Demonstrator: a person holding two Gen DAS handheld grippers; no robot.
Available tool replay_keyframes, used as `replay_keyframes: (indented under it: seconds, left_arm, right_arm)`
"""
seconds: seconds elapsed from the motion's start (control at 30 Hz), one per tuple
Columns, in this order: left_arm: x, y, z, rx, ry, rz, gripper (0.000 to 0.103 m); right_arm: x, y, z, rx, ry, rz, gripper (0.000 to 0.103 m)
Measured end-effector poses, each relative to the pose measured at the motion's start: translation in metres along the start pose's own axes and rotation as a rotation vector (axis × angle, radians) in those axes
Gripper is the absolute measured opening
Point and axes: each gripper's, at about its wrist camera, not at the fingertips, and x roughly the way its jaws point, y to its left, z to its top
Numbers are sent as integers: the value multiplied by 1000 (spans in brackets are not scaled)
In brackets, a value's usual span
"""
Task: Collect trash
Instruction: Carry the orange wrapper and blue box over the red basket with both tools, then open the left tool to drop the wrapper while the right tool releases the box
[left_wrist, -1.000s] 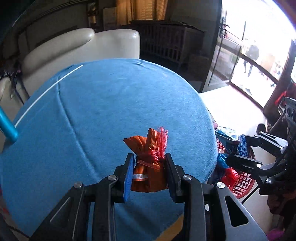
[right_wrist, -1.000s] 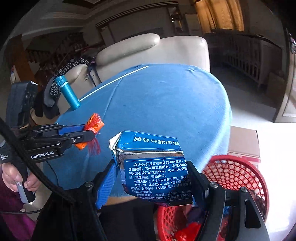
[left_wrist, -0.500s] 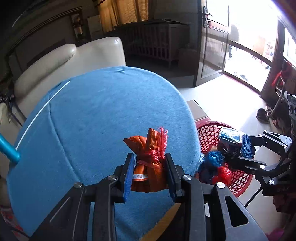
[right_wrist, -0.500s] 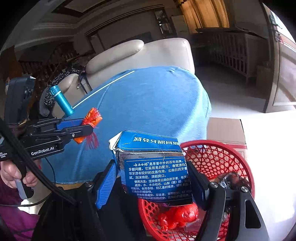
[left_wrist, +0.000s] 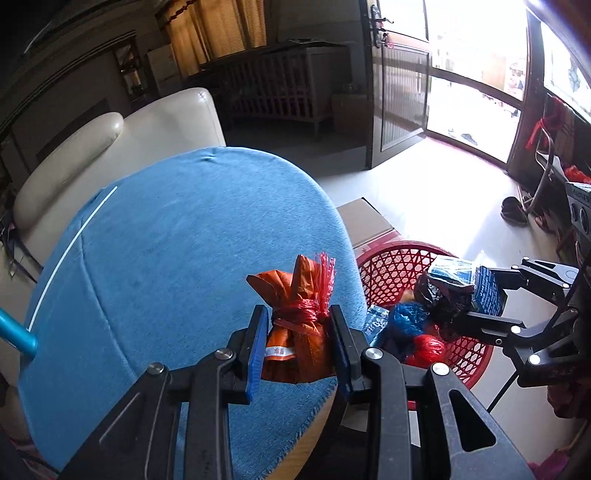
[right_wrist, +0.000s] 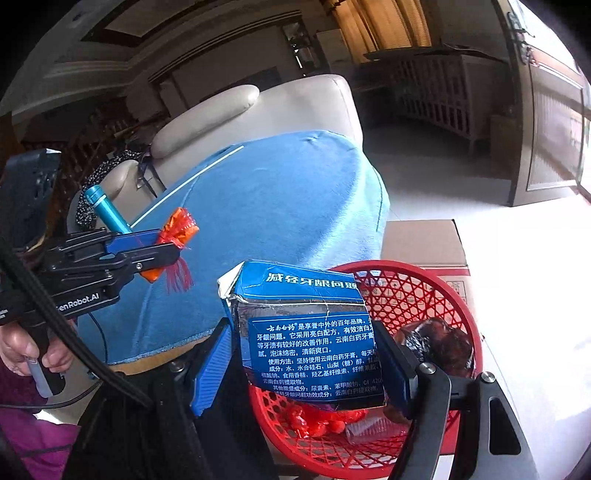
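- A cream leather armchair (left_wrist: 110, 147) stands behind the table, pressed close to its far edge.
- The round table (left_wrist: 166, 258) is draped in a blue cloth with a thin white stripe (left_wrist: 70, 243) running across its left part; the wooden rim shows under the cloth at the near edge.
- A brown cardboard box (right_wrist: 424, 240) sits on the pale floor beside the table, touching the far side of the basket.
- The red mesh basket (left_wrist: 391, 266) stands on the floor just right of the table. Inside lie a dark crumpled wrapper (right_wrist: 436, 343), a blue crumpled bag (left_wrist: 406, 321), red plastic scraps (right_wrist: 317, 421) and a clear bit of plastic.
- The right gripper (right_wrist: 303, 354) has its jaws clamped on a torn blue toothpaste carton (right_wrist: 314, 332) printed with Chinese text; the carton hangs over the near part of the basket, hiding much of its contents.
- The left gripper (left_wrist: 298, 343) pinches an orange tied bag (left_wrist: 299, 325), knotted with red fringed plastic, above the table's near-right edge, between cloth and basket.
- A teal metal cylinder (right_wrist: 105, 210) stands tilted at the table's left side, partly behind the left gripper in the right wrist view.
- A pair of dark shoes (left_wrist: 513, 210) lies near the open doorway.
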Motion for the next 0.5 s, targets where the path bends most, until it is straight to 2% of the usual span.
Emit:
replay_keyframes:
  seconds: [0.5]
  left_arm:
    - [17,-43,16,127,-1,-33,34]
  right_arm:
    - [-10,-40,-7,118,-6,-43,75]
